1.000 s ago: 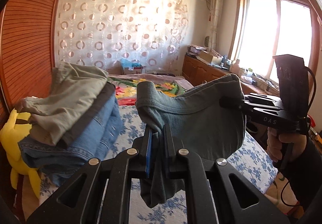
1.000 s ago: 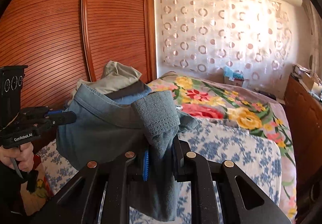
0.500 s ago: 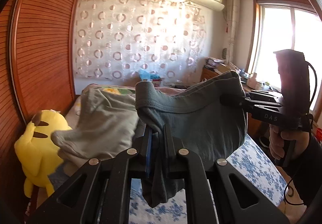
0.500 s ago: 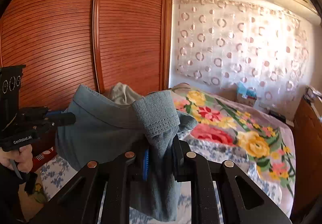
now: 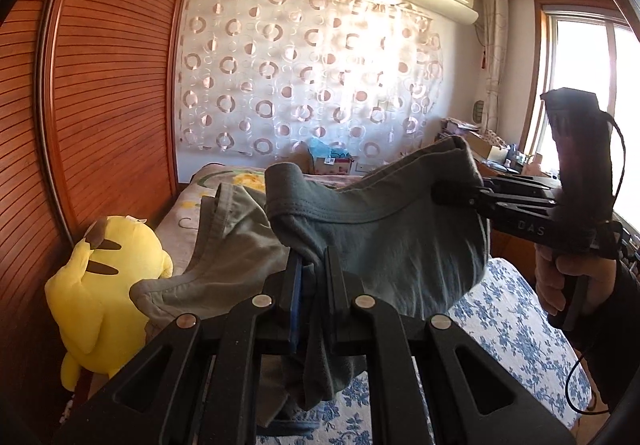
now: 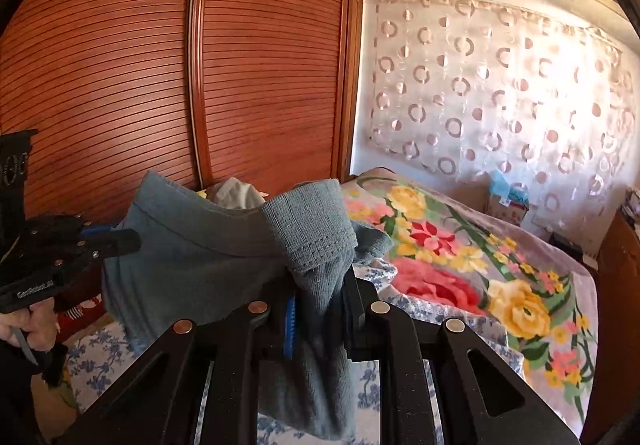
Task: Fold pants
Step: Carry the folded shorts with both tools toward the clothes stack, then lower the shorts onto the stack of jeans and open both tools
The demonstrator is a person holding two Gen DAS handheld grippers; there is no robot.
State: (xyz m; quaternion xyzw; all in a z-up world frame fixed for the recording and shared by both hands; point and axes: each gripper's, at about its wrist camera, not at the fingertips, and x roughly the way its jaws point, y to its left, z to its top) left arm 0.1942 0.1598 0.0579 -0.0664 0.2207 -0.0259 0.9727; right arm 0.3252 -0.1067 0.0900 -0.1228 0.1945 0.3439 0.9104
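Observation:
Grey-blue folded pants (image 5: 384, 241) hang in the air between my two grippers, above the bed. My left gripper (image 5: 312, 265) is shut on one end of the bundle, cloth drooping below its fingers. The right gripper (image 5: 452, 193) shows at the right in the left wrist view, held by a hand (image 5: 560, 277), clamped on the other end. In the right wrist view my right gripper (image 6: 320, 289) is shut on the pants (image 6: 208, 265), and the left gripper (image 6: 128, 239) bites the far end at left. Cloth covers both sets of pads.
A pile of folded clothes topped by olive pants (image 5: 224, 245) lies on the bed's left side, beside a yellow plush toy (image 5: 104, 297). A wooden slatted wardrobe (image 6: 160, 85) stands close at left. The bed has a blue-flowered sheet (image 5: 512, 329) and a floral blanket (image 6: 460, 265).
Both grippers have swung left with the pants held between them; the views now face the wardrobe more. The clothes pile sits lower in view, and the plush toy shows fully.

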